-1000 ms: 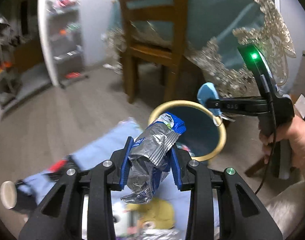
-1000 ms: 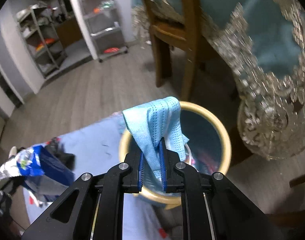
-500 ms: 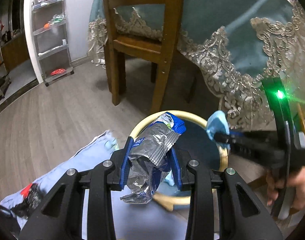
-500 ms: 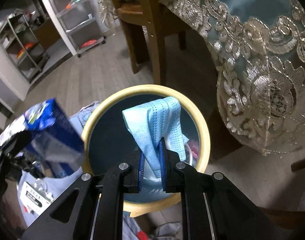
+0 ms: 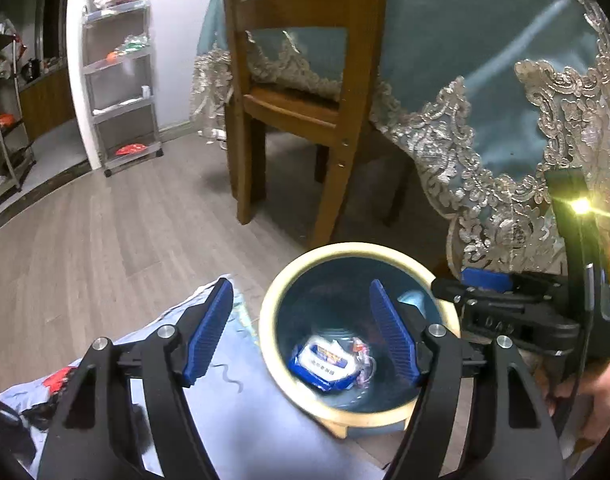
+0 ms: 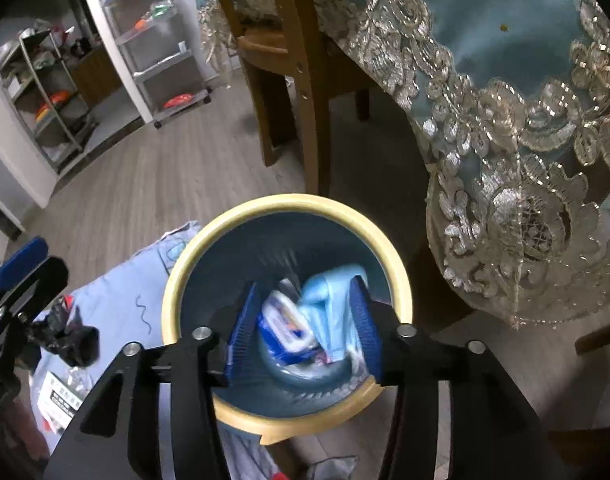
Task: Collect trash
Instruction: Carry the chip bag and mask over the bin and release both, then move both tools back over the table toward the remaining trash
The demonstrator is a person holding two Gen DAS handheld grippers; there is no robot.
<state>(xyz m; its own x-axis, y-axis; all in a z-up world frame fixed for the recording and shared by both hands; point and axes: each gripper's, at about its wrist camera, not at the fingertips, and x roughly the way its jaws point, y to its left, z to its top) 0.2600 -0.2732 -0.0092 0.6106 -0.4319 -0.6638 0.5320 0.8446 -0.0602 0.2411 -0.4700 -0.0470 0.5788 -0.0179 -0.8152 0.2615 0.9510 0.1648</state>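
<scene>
No legible text; print on blue wrapper point(image 5: 328, 364) too blurred.

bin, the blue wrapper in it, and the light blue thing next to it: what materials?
Bin: looks like moulded plastic, matte dark blue inside with a smooth cream rim; the rim could be wood.
Blue wrapper: thin glossy printed film, judging by the sheen and creases.
Light blue piece: soft, matte, folded, likely non-woven fabric; too blurred to be sure.

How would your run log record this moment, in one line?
left hand-held gripper: opening, empty | right hand-held gripper: opening | wrapper, mask: in bin
</scene>
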